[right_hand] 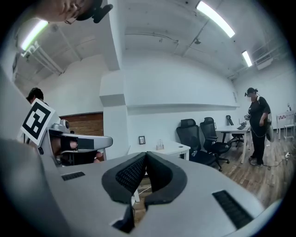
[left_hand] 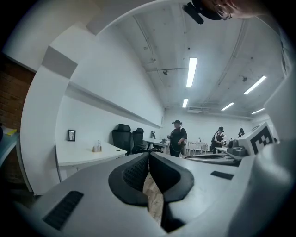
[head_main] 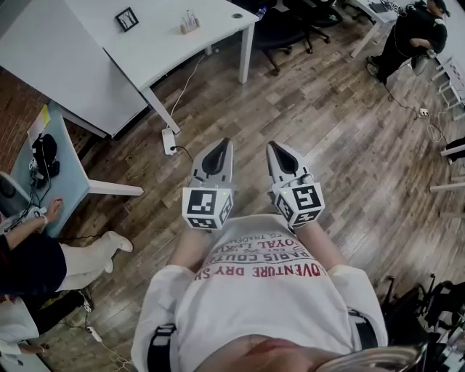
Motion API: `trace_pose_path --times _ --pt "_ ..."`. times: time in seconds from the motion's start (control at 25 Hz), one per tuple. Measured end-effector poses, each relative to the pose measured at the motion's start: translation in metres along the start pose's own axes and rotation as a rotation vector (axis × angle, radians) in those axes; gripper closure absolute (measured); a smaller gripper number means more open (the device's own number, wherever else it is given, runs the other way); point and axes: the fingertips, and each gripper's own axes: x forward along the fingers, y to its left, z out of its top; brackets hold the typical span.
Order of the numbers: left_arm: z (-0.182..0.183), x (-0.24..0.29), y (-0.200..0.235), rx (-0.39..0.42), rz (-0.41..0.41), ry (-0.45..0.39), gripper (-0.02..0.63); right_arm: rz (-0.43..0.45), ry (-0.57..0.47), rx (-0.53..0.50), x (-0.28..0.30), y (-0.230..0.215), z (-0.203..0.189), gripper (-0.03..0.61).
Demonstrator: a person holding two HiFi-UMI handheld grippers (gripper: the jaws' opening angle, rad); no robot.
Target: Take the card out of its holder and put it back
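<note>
Head view: both tools shut and empty; no card or holder clearly in sight.

I saw the left tool [head_main: 221,143] and right tool [head_main: 275,146] held side by side, roughly level, over the wooden floor [head_main: 349,145]. Each had its jaws together with nothing between them, and both gripper views confirmed it. I could not place the card or its holder. The only candidate was a small stand [head_main: 189,23] on the white worktop [head_main: 167,51], ahead and to the left near a picture frame [head_main: 127,19], but it was too small to identify. If that was it, I judged the left tool nearer, with both tools well apart from it. A power strip [head_main: 168,140] with its cable lay on the floor between the tools and the worktop. Office chairs [head_main: 280,25] stood farther ahead, and a seated person [head_main: 80,260] was at far left.
</note>
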Motion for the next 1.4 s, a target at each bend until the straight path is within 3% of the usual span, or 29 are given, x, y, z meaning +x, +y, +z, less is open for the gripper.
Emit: trace_pose_path --times 0.4,0.64,1.04,1.4 --pt "-0.015 0.017 0.003 -0.043 -0.01 0.025 0.589 -0.011 0.059 0.055 0.007 -0.021 -0.021 0.552" --pt "-0.026 0.044 0.011 -0.038 0.062 0.048 0.589 0.056 0.065 0.079 0.038 -0.046 -0.027 0.552" --pt "0.004 0.144 0.027 -0.043 0.232 0.014 0.589 0.224 0.057 0.055 0.121 -0.131 0.009 0.552" --pt "0.025 0.253 0.019 -0.068 0.322 -0.019 0.589 0.316 0.058 0.028 0.183 -0.229 0.041 0.552"
